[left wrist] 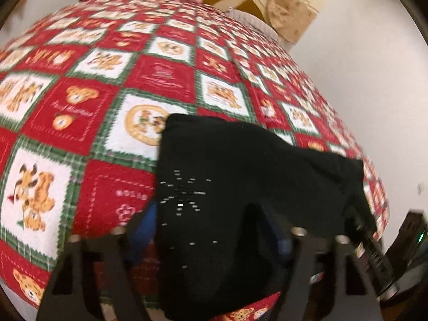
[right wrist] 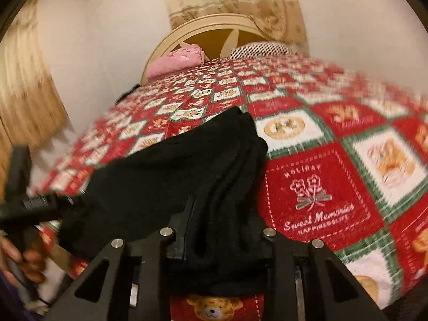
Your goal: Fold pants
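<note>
Bed [right wrist: 321, 101] covered by a quilted blanket [left wrist: 165, 77] of red and white squares framed in green, printed with teddy bears and holiday lettering. Black pants [right wrist: 165, 176], bunched in several soft layers, lie directly on the blanket near its closer edge; their far corner [left wrist: 174, 119] overlaps a white square bearing a round bear emblem. At the far end of the bed, a pink pillow [right wrist: 176, 60] rests beside a pale striped pillow [right wrist: 264, 48], both against an arched cream headboard [right wrist: 214, 26]. A small dark item [right wrist: 128, 92], too blurred to identify, sits at the blanket's far left edge.
</note>
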Tool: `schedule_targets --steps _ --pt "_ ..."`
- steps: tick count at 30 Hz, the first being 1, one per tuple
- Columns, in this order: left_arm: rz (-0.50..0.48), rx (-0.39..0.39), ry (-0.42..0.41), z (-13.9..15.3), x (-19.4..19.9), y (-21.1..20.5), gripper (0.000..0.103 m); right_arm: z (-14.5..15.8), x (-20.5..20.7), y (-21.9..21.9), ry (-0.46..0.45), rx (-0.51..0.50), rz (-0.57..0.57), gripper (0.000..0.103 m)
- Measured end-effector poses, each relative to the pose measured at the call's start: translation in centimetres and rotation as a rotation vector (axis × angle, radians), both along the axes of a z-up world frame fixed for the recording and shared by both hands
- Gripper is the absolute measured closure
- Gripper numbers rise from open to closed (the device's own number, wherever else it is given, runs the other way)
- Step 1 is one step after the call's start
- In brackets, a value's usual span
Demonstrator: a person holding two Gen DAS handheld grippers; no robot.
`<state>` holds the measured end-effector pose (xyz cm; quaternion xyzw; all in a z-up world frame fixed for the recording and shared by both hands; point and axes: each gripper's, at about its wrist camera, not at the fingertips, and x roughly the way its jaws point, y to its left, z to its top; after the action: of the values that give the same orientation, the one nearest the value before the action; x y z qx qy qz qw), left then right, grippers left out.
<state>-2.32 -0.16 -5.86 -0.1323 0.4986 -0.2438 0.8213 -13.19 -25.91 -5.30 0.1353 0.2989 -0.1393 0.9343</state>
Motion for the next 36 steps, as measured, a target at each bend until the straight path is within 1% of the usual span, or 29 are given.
schedule_targets --steps 1,3,5,6,7,9,12,13,16,18,20,23,24,25,26,28,29,31,32,33,34,36 --pt "0.022 -0.020 0.010 -0.1 0.1 0.4 0.051 -0.1 0.0 0.1 -0.001 -0.011 -0.004 0.072" --pt "0.050 -0.044 0.023 -0.5 0.3 1.1 0.060 -0.2 -0.2 -0.4 -0.013 0.010 -0.009 0.072" --pt "0.054 -0.057 0.028 -0.6 0.3 1.4 0.064 -0.3 -0.4 -0.8 -0.022 0.029 -0.008 0.072" --pt "0.053 -0.060 0.027 -0.5 0.2 1.4 0.067 -0.3 -0.4 -0.9 -0.023 0.029 -0.008 0.072" --pt "0.046 -0.060 0.023 -0.5 0.1 1.3 0.076 -0.4 -0.5 -0.8 -0.024 0.026 -0.008 0.072" --pt "0.027 -0.072 0.014 -0.2 -0.2 1.1 0.085 -0.5 -0.6 -0.6 -0.025 0.017 -0.010 0.072" --pt "0.023 -0.046 -0.007 -0.3 -0.3 0.8 0.084 -0.6 -0.5 -0.6 -0.028 0.016 -0.011 0.072" --pt "0.037 -0.058 0.006 -0.5 -0.2 1.1 0.079 -0.6 -0.5 -0.6 -0.028 0.019 -0.011 0.072" --pt "0.080 -0.147 0.084 -1.3 0.5 2.3 0.077 -0.6 -0.5 -0.6 -0.031 0.026 -0.011 0.071" --pt "0.096 -0.175 0.115 -1.4 0.6 2.7 0.076 -0.7 -0.5 -0.7 -0.033 0.031 -0.010 0.071" --pt "0.095 -0.156 0.109 -1.3 0.3 2.5 0.076 -0.7 -0.5 -0.7 -0.036 0.036 -0.011 0.071" --pt "0.063 -0.107 0.061 -1.0 0.0 1.5 0.075 -0.7 -0.5 -0.6 -0.038 0.029 -0.013 0.071" --pt "0.055 -0.101 0.051 -0.9 0.2 1.3 0.078 -0.7 -0.4 -0.4 -0.035 0.017 -0.015 0.071" --pt "0.048 -0.092 0.039 -0.9 0.3 1.2 0.085 -0.6 -0.3 -0.1 -0.029 -0.003 -0.017 0.071" --pt "0.039 -0.081 0.028 -0.8 0.4 0.9 0.086 -0.5 -0.2 0.3 -0.020 -0.027 -0.020 0.071" --pt "0.001 0.011 -0.039 0.1 0.0 -0.3 0.089 -0.2 0.2 1.5 0.006 -0.114 -0.025 0.073" --pt "-0.019 0.073 -0.087 0.5 -0.4 -1.1 0.089 0.1 0.4 2.4 0.024 -0.174 -0.028 0.074" --pt "-0.043 0.163 -0.175 1.2 -1.2 -2.1 0.090 0.4 0.7 3.3 0.042 -0.235 -0.034 0.074" --pt "-0.049 0.182 -0.199 1.4 -1.4 -2.3 0.090 0.5 0.8 3.7 0.047 -0.259 -0.039 0.075" --pt "-0.055 0.204 -0.231 1.6 -1.7 -2.6 0.090 0.6 0.8 3.8 0.046 -0.262 -0.044 0.075" --pt "-0.057 0.209 -0.244 1.8 -1.8 -2.4 0.090 0.7 0.7 3.9 0.041 -0.256 -0.050 0.075" --pt "-0.052 0.196 -0.252 2.2 -1.7 -1.9 0.090 1.1 0.4 3.8 0.022 -0.236 -0.056 0.075"
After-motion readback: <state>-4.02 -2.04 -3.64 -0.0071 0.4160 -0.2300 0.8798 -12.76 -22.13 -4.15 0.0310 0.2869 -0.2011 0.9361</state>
